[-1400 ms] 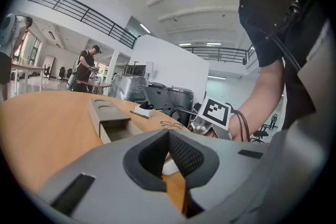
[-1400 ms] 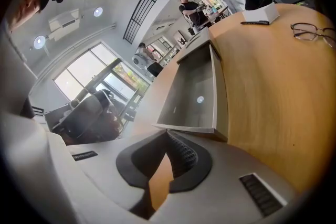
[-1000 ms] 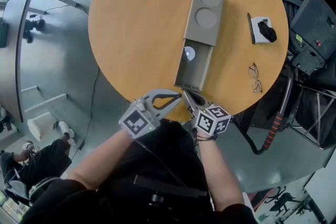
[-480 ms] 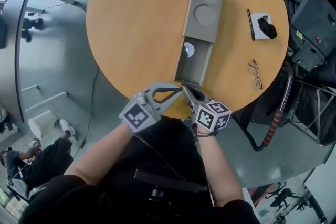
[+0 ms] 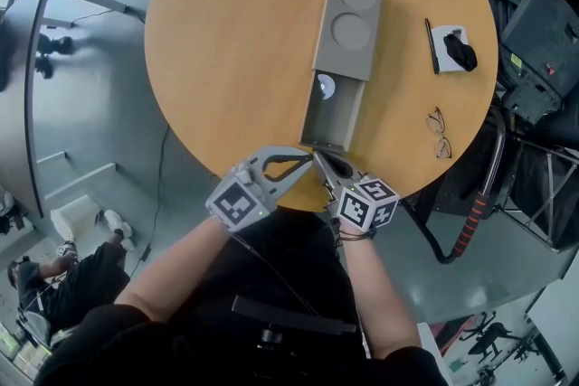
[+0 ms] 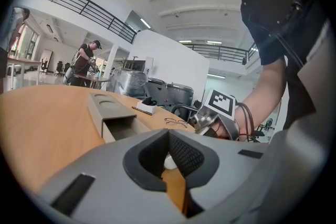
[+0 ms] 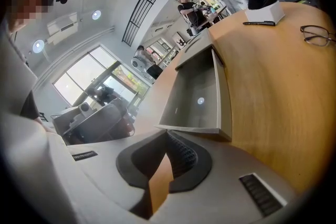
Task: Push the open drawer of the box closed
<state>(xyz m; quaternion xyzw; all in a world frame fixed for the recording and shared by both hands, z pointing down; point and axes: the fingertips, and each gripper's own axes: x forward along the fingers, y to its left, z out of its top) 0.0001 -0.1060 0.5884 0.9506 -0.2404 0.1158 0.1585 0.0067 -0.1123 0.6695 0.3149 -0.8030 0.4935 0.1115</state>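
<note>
Grey left gripper (image 5: 306, 158) and right gripper (image 5: 319, 162) sit at the worktop's (image 5: 226, 41) near edge. Both jaws are clenched shut on nothing, tips just beside the drawer (image 5: 333, 117) front. Drawer sticks out open from the box (image 5: 351, 14), glasses (image 5: 439, 133) off right.

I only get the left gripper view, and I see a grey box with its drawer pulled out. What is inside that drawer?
Observer: The head view shows one small white disc on the drawer floor, near the box.
Visitor: Is the other tool open?
Observer: No. In the right gripper view the right gripper has its jaws together, empty.
Visitor: Where does it point?
Observer: At the drawer's front wall, near one corner; I cannot tell whether it touches.
</note>
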